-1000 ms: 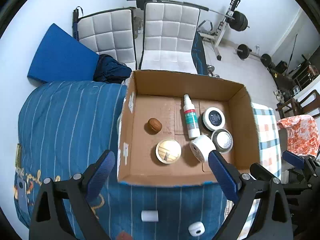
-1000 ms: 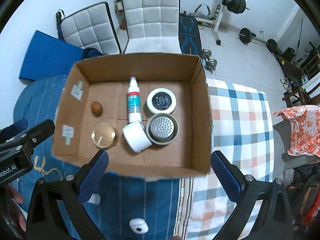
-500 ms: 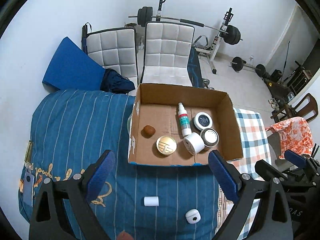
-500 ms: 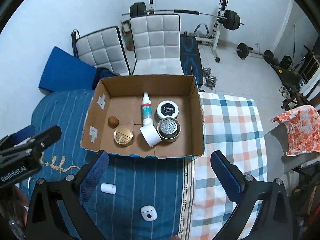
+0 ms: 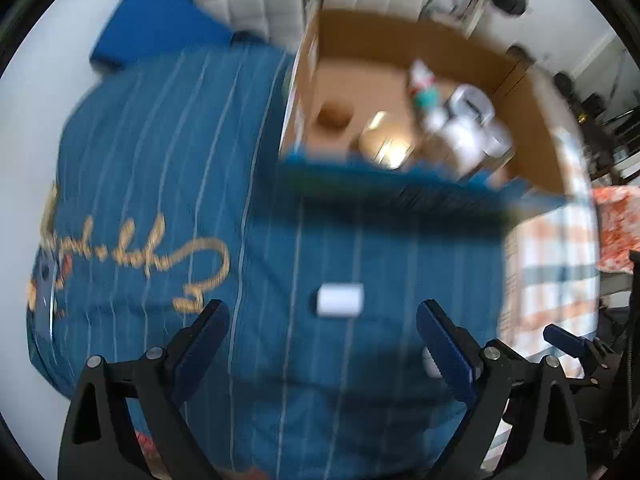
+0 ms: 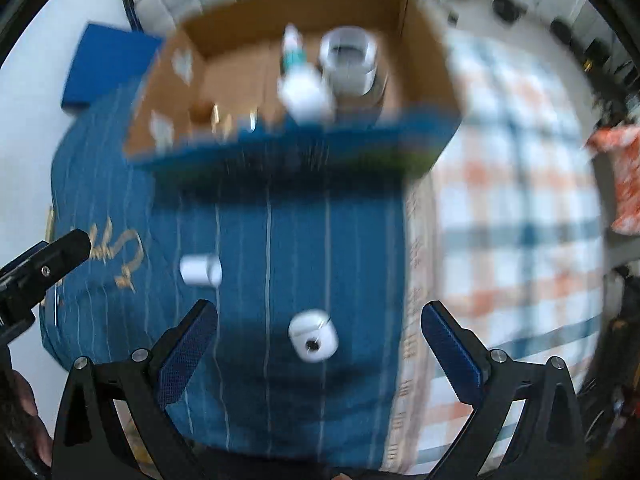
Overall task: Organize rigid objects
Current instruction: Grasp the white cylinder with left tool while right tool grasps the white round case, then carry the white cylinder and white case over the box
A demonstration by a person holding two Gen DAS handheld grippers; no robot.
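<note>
Both views are motion-blurred. A small white cylinder point(image 5: 340, 300) lies on the blue striped bedspread just ahead of my open, empty left gripper point(image 5: 320, 332); it also shows in the right wrist view point(image 6: 200, 270). A white rounded case with a dark hole point(image 6: 313, 340) lies on the bedspread between the fingers of my open, empty right gripper point(image 6: 316, 340). The cardboard box point(image 5: 532, 128) behind holds a spray bottle point(image 6: 294, 54), a white roll point(image 6: 306, 98), round tins and a brown nut-like object point(image 5: 332, 116).
The blue bedspread point(image 5: 160, 160) meets a checked orange and blue cloth point(image 6: 512, 208) on the right. A blue cushion point(image 5: 152, 36), white padded chairs and gym weights stand behind the box. The left gripper point(image 6: 36, 268) shows at the right view's left edge.
Both grippers have dropped down and closer to the bedspread. The white cylinder and the white case now lie close in front of the fingers; the box has shifted up in both views.
</note>
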